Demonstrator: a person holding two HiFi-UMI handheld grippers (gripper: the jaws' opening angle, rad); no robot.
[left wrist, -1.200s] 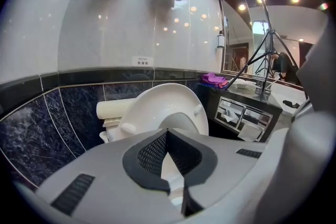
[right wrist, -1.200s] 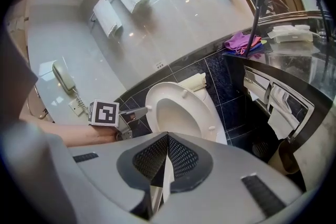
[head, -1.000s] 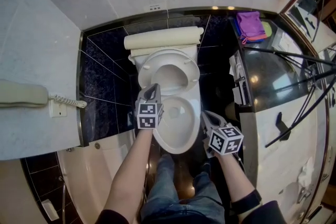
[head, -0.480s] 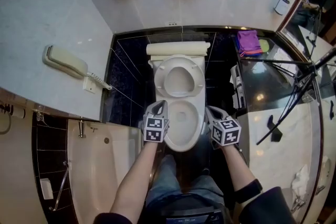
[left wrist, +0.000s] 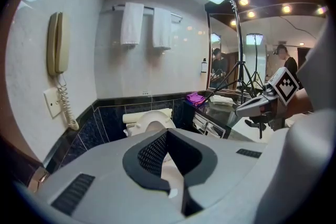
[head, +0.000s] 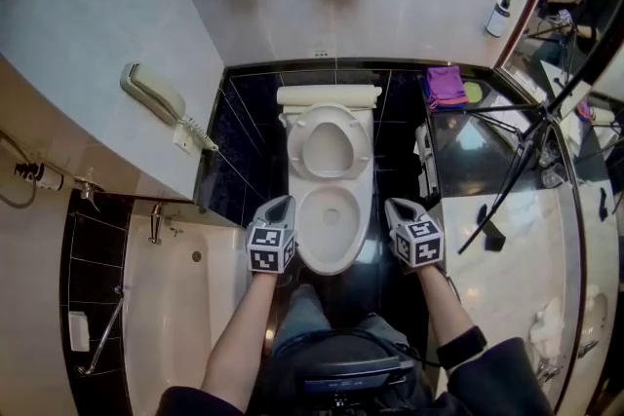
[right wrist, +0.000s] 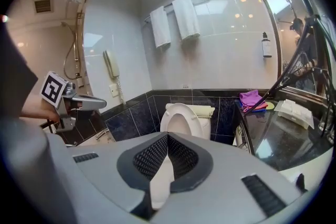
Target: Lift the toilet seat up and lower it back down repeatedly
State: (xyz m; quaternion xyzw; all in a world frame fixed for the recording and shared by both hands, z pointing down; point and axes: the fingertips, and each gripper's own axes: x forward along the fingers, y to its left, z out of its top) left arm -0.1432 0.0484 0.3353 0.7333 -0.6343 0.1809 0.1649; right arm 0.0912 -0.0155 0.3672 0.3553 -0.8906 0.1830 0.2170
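Black-tiled bathroom floor, pale walls. Toilet seat [head: 362, 147] raised, leaning back against tank [head: 327, 95] above open bowl [head: 331, 258]. Left hand-held gripper [head: 280, 203] and right hand-held gripper [head: 395, 207] flank bowl front, jaws together, empty.

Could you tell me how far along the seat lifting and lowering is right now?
Done: the seat stands raised against the tank, so a lift looks complete. In hand: nothing; the left tool and right tool are shut and empty either side of the bowl. Left: lowering the seat, then further rounds.
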